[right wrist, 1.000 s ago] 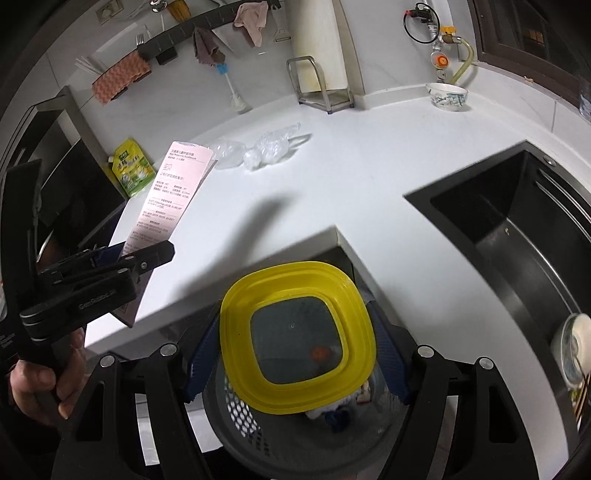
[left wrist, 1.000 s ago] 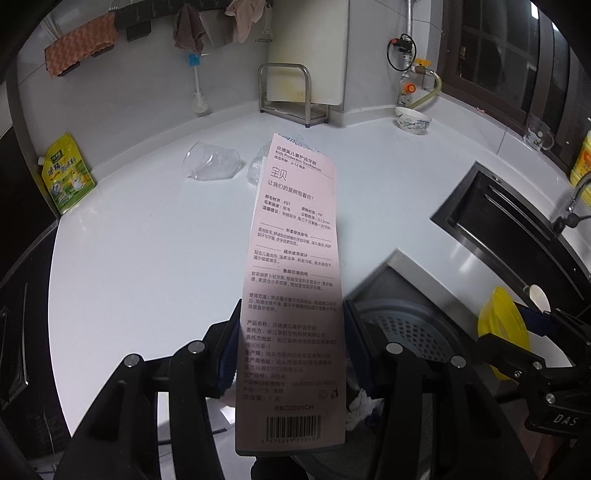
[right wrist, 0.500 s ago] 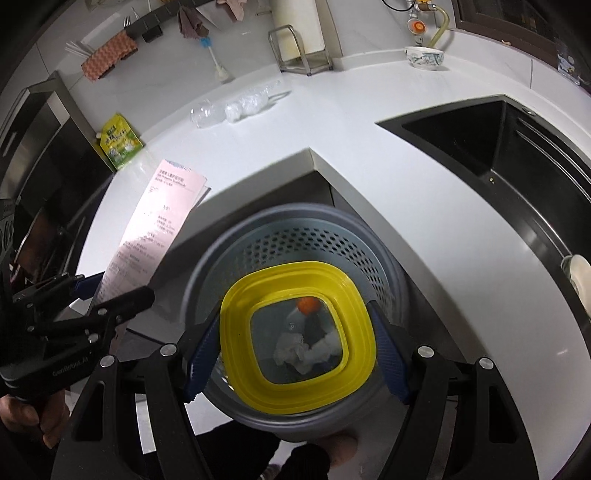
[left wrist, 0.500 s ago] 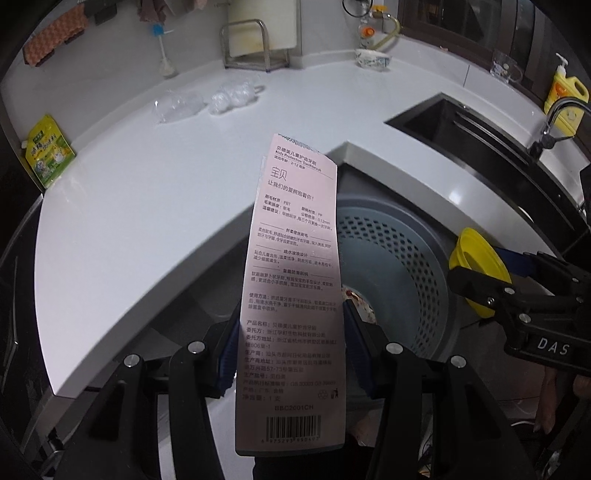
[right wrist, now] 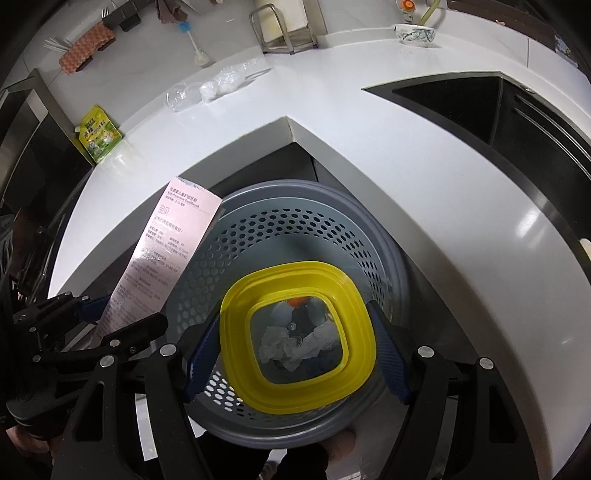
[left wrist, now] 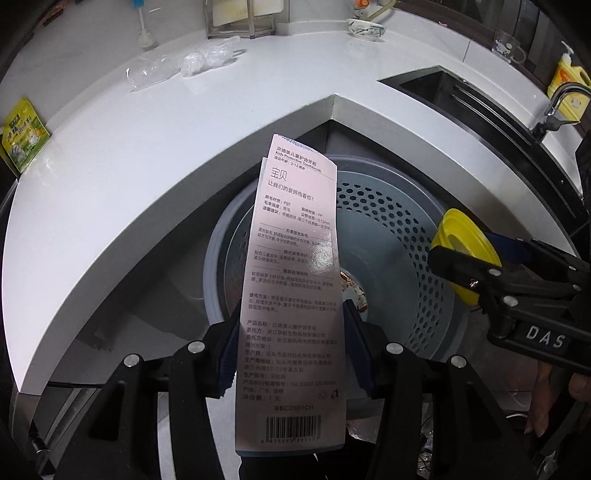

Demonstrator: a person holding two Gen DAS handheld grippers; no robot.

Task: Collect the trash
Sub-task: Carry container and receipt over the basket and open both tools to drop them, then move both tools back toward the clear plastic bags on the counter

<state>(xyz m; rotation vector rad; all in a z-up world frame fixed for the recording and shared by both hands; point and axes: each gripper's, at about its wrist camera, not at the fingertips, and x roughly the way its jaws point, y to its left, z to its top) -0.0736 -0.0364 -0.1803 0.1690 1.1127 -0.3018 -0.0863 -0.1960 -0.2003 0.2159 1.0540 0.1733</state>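
Note:
My left gripper point(left wrist: 290, 354) is shut on a long pink toothbrush package point(left wrist: 291, 295) and holds it over the rim of a grey perforated trash basket point(left wrist: 417, 266). The package also shows in the right wrist view point(right wrist: 159, 266). My right gripper point(right wrist: 295, 347) is shut on a yellow plastic container point(right wrist: 295, 391) and holds it above the basket point(right wrist: 280, 229). Crumpled paper trash point(right wrist: 295, 347) lies in the basket, seen through the container's clear bottom. The right gripper with the container also shows in the left wrist view point(left wrist: 461, 254).
The white L-shaped counter point(left wrist: 147, 155) wraps behind the basket. On it lie clear plastic bags point(left wrist: 184, 66), a green-yellow pouch point(left wrist: 22, 136) and a bowl point(left wrist: 365, 27). A dark sink point(right wrist: 498, 110) is at right. A metal rack point(right wrist: 284, 33) stands at the back.
Both grippers have moved back from the counter and down over the trash basket, which now fills the middle of both views. Both still hold their objects.

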